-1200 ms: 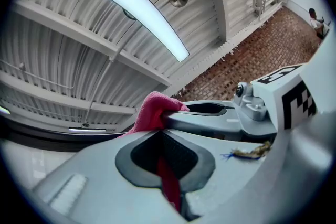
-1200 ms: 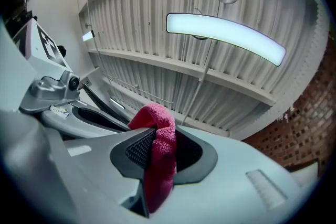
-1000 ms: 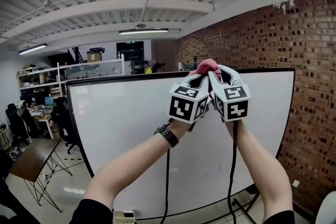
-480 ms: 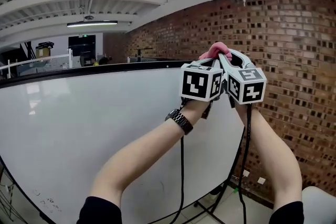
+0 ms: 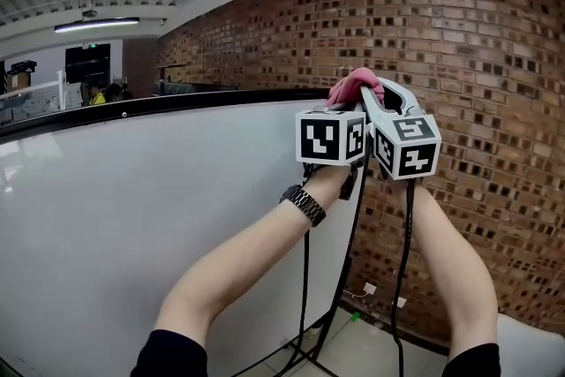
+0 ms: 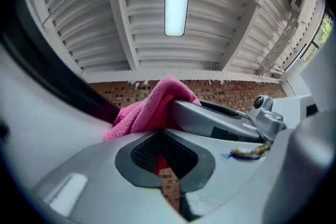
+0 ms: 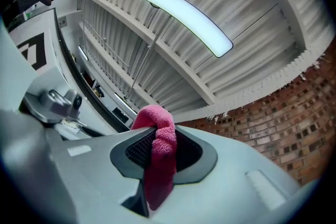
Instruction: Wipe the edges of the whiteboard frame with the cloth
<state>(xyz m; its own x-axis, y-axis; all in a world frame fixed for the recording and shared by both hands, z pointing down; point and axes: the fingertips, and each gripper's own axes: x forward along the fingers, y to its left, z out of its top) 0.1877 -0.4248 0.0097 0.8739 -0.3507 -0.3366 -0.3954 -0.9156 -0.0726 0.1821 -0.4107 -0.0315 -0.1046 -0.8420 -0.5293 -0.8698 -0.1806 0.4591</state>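
The whiteboard (image 5: 132, 216) fills the left of the head view, and its black top frame (image 5: 194, 102) runs to its right corner. Both grippers are raised side by side at that corner. A pink cloth (image 5: 353, 84) bulges above them onto the frame. My right gripper (image 5: 372, 93) is shut on the cloth (image 7: 157, 118), which hangs through its pads. My left gripper (image 5: 340, 108) is shut and presses against the right one. In the left gripper view the cloth (image 6: 149, 107) lies just past the tips, against the frame (image 6: 52, 76). A red sliver shows in the slit between the jaws.
A brick wall (image 5: 477, 57) stands close behind and to the right of the board. The board's stand legs and hanging cables (image 5: 318, 340) reach the floor below. Ceiling beams and a strip light (image 5: 95, 24) are overhead. A person in yellow (image 5: 95, 93) sits far off at the left.
Both grippers, with the cloth, have slid right along the top frame to the board's right corner. The view has swung right, so the brick wall now fills more of it.
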